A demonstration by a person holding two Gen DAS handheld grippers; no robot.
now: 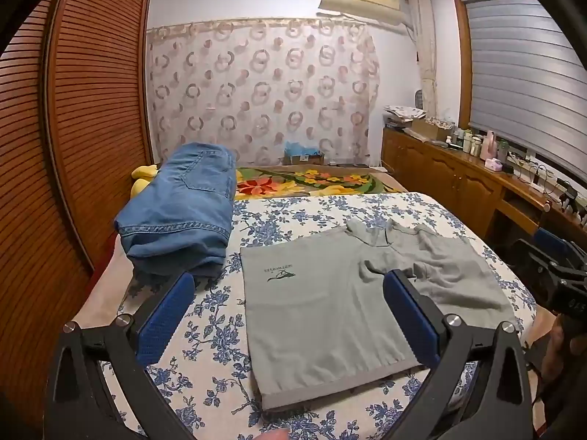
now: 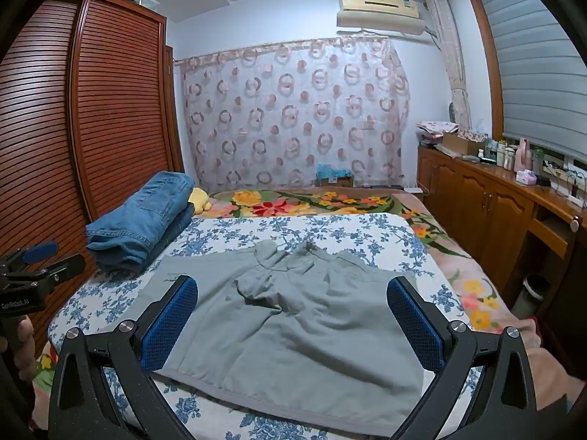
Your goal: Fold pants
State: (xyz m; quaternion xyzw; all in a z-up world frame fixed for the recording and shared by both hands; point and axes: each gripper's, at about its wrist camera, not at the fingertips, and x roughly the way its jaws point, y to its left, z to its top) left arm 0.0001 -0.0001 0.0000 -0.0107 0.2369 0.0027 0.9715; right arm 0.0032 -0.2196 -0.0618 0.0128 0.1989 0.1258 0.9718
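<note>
Both tools, left tool (image 1: 290, 310) and right tool (image 2: 291, 315), hang wide open, empty, above the grey pants (image 2: 293, 330) spread on the bed (image 2: 330, 231). Soft, light, likely floppy: pinch hem corners. Jeans (image 1: 183, 201) lie beyond.

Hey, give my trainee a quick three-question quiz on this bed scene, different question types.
1. True or false: the left claw is shut on the grey pants.
2. What lies beside the grey pants, toward the wardrobe? A) folded jeans B) towel C) pillow
3. Fill in: the bedsheet under the pants has a blue ____ print.

Key: 1 false, both it and the right claw are open; 2 A, the folded jeans; 3 floral.
</note>
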